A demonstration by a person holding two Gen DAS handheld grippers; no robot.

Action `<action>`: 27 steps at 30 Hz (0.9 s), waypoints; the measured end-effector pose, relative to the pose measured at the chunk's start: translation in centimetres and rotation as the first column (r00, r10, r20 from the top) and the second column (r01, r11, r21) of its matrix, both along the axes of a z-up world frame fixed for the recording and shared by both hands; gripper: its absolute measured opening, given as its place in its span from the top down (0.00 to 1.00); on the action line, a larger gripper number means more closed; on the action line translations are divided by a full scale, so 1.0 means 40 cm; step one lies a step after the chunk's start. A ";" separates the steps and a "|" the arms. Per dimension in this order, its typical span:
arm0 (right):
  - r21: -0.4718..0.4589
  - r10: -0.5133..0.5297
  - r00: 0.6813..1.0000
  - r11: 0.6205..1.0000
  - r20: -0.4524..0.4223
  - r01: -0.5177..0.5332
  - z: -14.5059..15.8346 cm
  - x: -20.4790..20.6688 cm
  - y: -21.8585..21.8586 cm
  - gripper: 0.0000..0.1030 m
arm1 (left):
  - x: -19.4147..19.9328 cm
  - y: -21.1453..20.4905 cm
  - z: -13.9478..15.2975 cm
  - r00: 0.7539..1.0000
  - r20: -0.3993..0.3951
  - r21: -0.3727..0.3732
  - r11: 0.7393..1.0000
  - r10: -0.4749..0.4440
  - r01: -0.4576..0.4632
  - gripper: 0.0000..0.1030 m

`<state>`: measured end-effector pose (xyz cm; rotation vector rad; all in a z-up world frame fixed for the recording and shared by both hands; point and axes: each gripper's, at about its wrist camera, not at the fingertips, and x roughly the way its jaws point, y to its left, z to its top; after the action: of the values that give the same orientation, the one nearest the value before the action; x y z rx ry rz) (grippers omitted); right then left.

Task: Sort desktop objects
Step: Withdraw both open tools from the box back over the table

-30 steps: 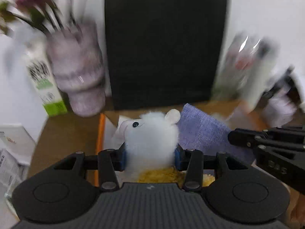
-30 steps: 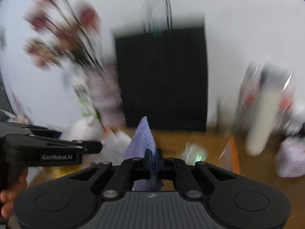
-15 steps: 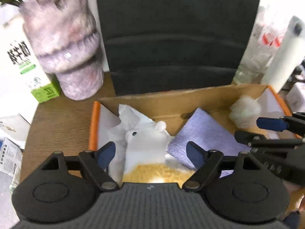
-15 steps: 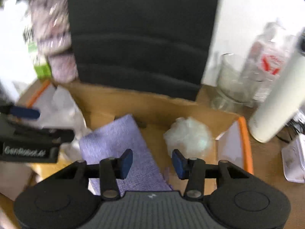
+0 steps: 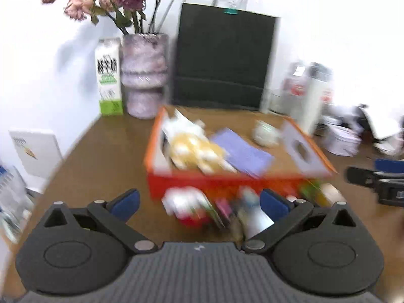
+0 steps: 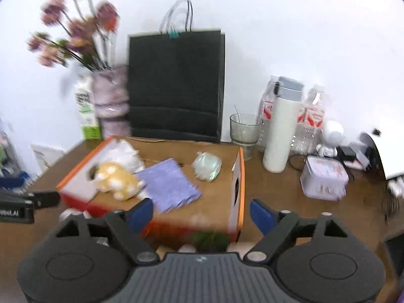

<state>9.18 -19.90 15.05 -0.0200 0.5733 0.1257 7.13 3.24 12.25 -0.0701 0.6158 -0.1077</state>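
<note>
Left gripper (image 5: 199,203) and right gripper (image 6: 201,213) both opening, nothing between jaws; next pickings lie blurred on tabletop (image 5: 101,156) before orange box (image 6: 238,176). Best to steady, pick one item, close squarely

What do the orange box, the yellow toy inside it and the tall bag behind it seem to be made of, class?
Orange box: likely cardboard, with thin flat walls, a brown inner floor and a printed matt outside.
Yellow toy: plush fabric, with a fuzzy, soft outline.
Black bag: probably matt paper, standing stiffly with creased folds and thin cord handles.
</note>
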 end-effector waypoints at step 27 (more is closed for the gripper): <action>0.145 0.006 1.000 0.989 0.021 -0.009 -0.285 -0.488 0.009 0.02 | -0.332 -0.043 -0.265 0.999 0.001 0.088 0.995 -0.048 0.048 0.00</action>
<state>-10.32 -19.55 3.66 0.1182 0.5420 0.1746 -6.14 1.52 1.64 0.0297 0.6190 -0.1272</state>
